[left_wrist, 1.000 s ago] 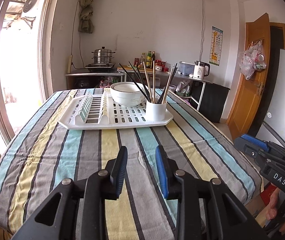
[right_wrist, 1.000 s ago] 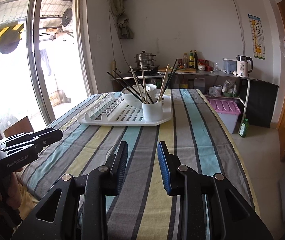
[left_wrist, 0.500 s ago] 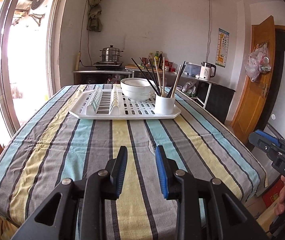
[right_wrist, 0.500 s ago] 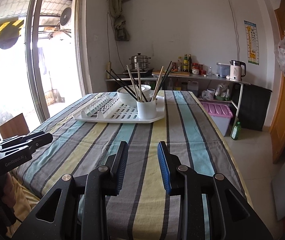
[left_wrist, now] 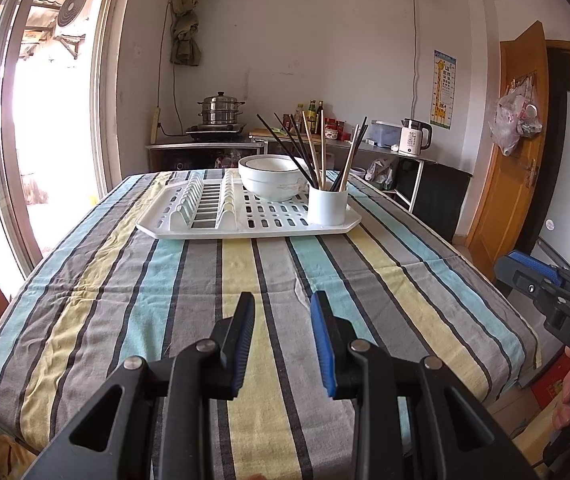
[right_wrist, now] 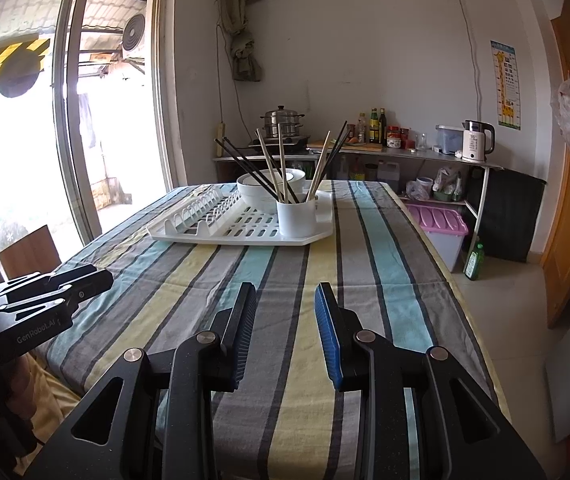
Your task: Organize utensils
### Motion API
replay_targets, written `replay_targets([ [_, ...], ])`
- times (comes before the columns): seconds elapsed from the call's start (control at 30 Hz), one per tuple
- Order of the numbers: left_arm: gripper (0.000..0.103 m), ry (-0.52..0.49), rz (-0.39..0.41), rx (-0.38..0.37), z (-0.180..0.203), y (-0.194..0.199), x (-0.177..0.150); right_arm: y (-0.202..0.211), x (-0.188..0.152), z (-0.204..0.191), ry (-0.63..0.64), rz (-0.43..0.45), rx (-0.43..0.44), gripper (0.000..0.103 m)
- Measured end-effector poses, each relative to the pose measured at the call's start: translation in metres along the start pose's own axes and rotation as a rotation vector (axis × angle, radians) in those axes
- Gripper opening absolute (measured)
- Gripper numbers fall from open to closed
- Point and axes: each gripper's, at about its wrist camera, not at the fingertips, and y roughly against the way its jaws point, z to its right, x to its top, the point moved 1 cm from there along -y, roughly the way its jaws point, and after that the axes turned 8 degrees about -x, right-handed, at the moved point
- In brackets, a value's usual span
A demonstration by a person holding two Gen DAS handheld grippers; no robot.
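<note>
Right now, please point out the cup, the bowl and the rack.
cup (left_wrist: 327, 210): left wrist view, front wall.
bowl (left_wrist: 271, 184): left wrist view, outer side.
rack (right_wrist: 245, 240): right wrist view, front rim.

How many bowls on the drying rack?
2, it seems: white bowls nested at the far end of the drying rack, behind the chopstick cup. More could be hidden within the stack.

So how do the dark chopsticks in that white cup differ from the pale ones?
The dark chopsticks look black and thin, and there are more of them; the pale chopsticks look like light wood. The dark ones fan out wider, some leaning over the bowl; the pale ones stand steeper. All stand together in the white cup on the drying rack.
</note>
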Motion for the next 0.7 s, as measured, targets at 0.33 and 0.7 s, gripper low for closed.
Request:
replay_targets([
  [0.33,0.03,-0.007,0.004,0.001,0.0018,0.0016,0.0007,0.0013,-0.0004,-0.0014,0.001,0.002,0.001,0.032],
  [0.7,0.03,-0.012,-0.002,-0.009,0.0039,0.0002,0.0004,0.0017,0.0008,-0.0003,-0.002,0.001,0.005,0.032],
])
